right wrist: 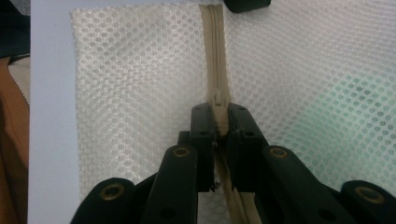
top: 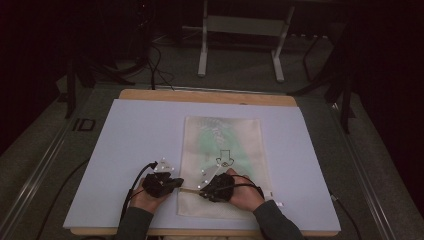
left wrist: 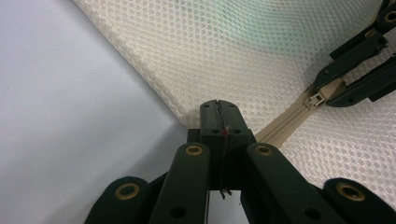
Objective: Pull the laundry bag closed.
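Pale blue tabletop [top: 125,150] under dim light. Nearest, left gripper [top: 176,184] pinching mesh bag [top: 225,145] at its near-left edge, pads pressed together on the fabric. Just beyond, right gripper [top: 201,190] clamped on beige zipper pull [right wrist: 218,100]. Farther off, bag lying flat mid-table.

Bare white board [top: 125,145] left and right — mesh bag [top: 222,145] mid-board
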